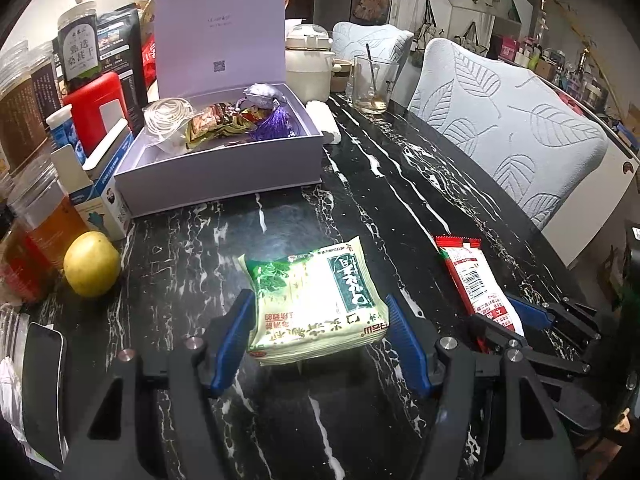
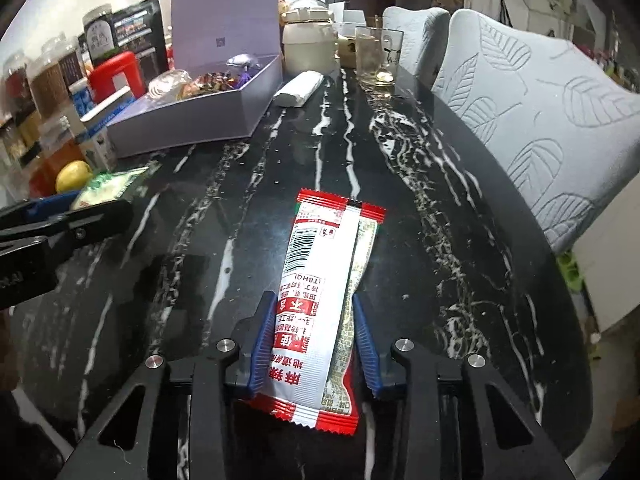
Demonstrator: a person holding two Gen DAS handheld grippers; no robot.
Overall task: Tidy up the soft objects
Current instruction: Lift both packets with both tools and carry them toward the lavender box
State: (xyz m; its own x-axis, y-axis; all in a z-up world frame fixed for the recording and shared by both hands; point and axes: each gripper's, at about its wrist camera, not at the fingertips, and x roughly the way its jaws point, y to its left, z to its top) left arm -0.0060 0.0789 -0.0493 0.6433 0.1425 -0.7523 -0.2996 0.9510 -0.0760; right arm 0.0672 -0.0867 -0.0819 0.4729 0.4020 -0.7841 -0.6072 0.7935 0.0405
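Both tools are gripping: left tool (image 1: 316, 334) is clamping the green snack packet (image 1: 314, 300) and right tool (image 2: 314, 342) is apparently squeezing the red-and-white sachet (image 2: 320, 304), both lying on the black marble desk (image 2: 420, 200) before the open lilac box (image 1: 224, 168).

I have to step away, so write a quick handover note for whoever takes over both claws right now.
Left claw: shut on the green packet, at the table.
Right claw: shut on the red and white packet, at the table.
Done: the open purple box already holds several small soft things.
Left: carry both packets into the box.
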